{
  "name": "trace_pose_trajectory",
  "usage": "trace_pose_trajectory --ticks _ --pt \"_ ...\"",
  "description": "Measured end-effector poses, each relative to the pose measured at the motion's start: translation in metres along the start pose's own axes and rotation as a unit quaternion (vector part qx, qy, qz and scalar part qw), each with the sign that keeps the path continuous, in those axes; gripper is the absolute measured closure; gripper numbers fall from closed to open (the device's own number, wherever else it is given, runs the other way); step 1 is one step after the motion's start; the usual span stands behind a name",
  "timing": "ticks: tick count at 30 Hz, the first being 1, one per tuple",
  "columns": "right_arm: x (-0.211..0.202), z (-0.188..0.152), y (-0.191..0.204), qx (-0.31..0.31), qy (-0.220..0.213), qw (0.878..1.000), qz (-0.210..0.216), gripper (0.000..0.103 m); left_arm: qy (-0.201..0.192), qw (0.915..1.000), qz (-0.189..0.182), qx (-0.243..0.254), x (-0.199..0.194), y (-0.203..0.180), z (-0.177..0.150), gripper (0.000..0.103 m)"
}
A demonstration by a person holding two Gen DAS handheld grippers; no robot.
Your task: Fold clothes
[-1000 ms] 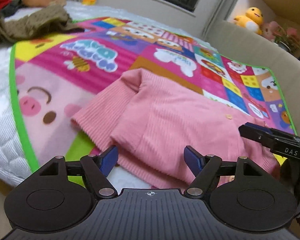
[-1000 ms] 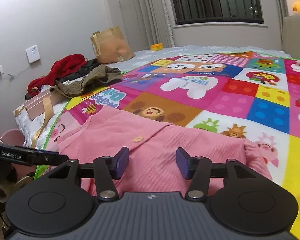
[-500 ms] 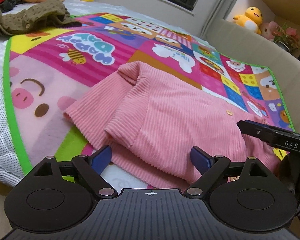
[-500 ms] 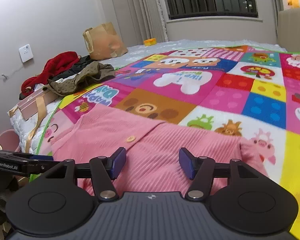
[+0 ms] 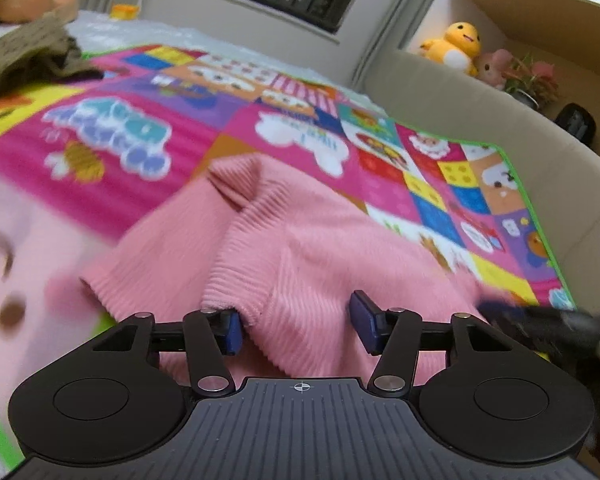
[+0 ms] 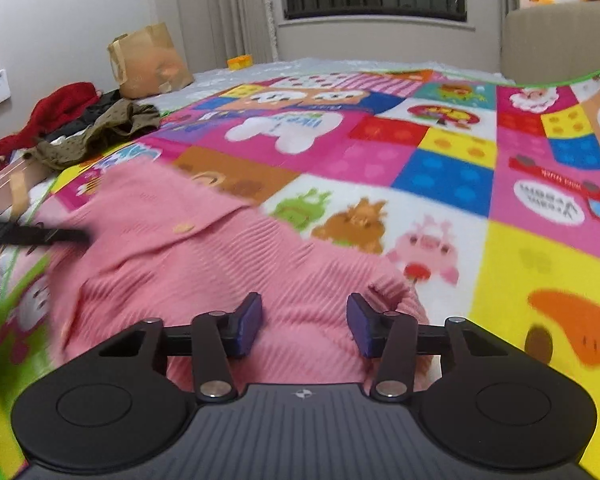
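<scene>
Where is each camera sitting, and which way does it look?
Left wrist: on the left gripper, looking down across the pink sweater toward the sofa; the right gripper shows at right.
Right wrist: on the right gripper, looking toward the window; the left gripper shows at left.
Shared: sweater, play mat, both jaws apart.

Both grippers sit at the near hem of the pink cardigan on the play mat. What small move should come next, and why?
Probably finish closing both. The left gripper and right gripper have just been closing, with the pink cardigan bunched between each pair of jaws, yet the pads do not visibly pinch it. Lifting to fold needs a firm hold.
</scene>
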State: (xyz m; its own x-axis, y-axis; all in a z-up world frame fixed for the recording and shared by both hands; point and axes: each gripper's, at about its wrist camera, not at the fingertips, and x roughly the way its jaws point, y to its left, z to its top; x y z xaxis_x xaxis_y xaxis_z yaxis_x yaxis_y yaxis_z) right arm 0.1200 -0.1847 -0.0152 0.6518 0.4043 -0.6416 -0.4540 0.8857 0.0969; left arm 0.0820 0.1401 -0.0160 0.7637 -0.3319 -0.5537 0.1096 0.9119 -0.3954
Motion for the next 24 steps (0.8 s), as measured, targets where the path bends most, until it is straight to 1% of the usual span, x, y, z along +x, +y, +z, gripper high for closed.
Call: trace_pose_trajectory --ticks 1,3,4,5,6,7,8,10,11,12,14,16,18,19,20,21,22,24 --pt "-0.003 -0.002 0.005 -0.013 0.004 1.000 -0.001 0.057 -0.002 0.9999 0.010 -0.003 0.003 0.006 0.008 0.047" --pt "-0.010 0.000 0.015 -0.043 0.004 0.999 -0.013 0.057 -0.007 0.9996 0.024 -0.015 -0.003 0.017 0.016 0.050" --pt "-0.013 0.002 0.020 -0.059 0.003 0.998 -0.021 0.057 -0.010 0.9993 0.031 -0.020 -0.007 0.023 0.019 0.047" --pt "-0.017 0.006 0.027 -0.077 -0.003 0.997 -0.025 0.056 -0.014 0.9987 0.045 -0.023 -0.013 0.029 0.019 0.035" --pt "-0.021 0.013 0.036 -0.097 -0.014 0.995 -0.026 0.056 -0.018 0.9977 0.061 -0.024 -0.021 0.036 0.018 0.029" --pt "-0.023 0.019 0.047 -0.115 -0.025 0.993 -0.018 0.053 -0.021 0.9964 0.078 -0.024 -0.028 0.042 0.017 0.028" --pt "-0.025 0.027 0.060 -0.132 -0.037 0.991 -0.002 0.047 -0.025 0.9948 0.095 -0.025 -0.035 0.049 0.015 0.027" --pt "-0.019 0.041 0.091 -0.165 -0.051 0.984 0.039 0.043 -0.033 0.9908 0.128 -0.027 -0.050 0.062 0.013 0.025" --pt "-0.012 0.047 0.109 -0.182 -0.055 0.980 0.058 0.043 -0.034 0.9898 0.134 -0.032 -0.054 0.068 0.012 0.025" --pt "-0.001 0.051 0.128 -0.199 -0.056 0.976 0.073 0.043 -0.035 0.9892 0.137 -0.038 -0.056 0.073 0.011 0.025" --pt "0.024 0.055 0.161 -0.224 -0.049 0.969 0.092 0.043 -0.036 0.9900 0.128 -0.045 -0.057 0.077 0.011 0.028" --pt "0.055 0.056 0.186 -0.236 -0.026 0.967 0.096 0.043 -0.038 0.9916 0.114 -0.047 -0.057 0.079 0.011 0.033" --pt "0.082 0.052 0.202 -0.254 -0.006 0.964 0.080 0.043 -0.041 0.9939 0.092 -0.044 -0.056 0.079 0.013 0.040" --pt "0.089 0.049 0.203 -0.264 -0.005 0.962 0.069 0.045 -0.042 0.9949 0.081 -0.042 -0.056 0.079 0.013 0.041" --pt "0.091 0.047 0.202 -0.268 -0.011 0.961 0.062 0.067 -0.044 0.9957 0.070 -0.041 -0.056 0.079 0.014 0.045" --pt "0.088 0.049 0.199 -0.263 -0.017 0.963 0.059 0.077 -0.045 0.9966 0.059 -0.037 -0.055 0.078 0.015 0.049" --pt "0.084 0.055 0.191 -0.247 -0.023 0.967 0.057 0.089 -0.046 0.9973 0.046 -0.032 -0.054 0.077 0.016 0.051" --pt "0.075 0.072 0.179 -0.198 -0.034 0.977 0.073 0.092 -0.047 0.9981 0.033 -0.021 -0.048 0.074 0.017 0.055"
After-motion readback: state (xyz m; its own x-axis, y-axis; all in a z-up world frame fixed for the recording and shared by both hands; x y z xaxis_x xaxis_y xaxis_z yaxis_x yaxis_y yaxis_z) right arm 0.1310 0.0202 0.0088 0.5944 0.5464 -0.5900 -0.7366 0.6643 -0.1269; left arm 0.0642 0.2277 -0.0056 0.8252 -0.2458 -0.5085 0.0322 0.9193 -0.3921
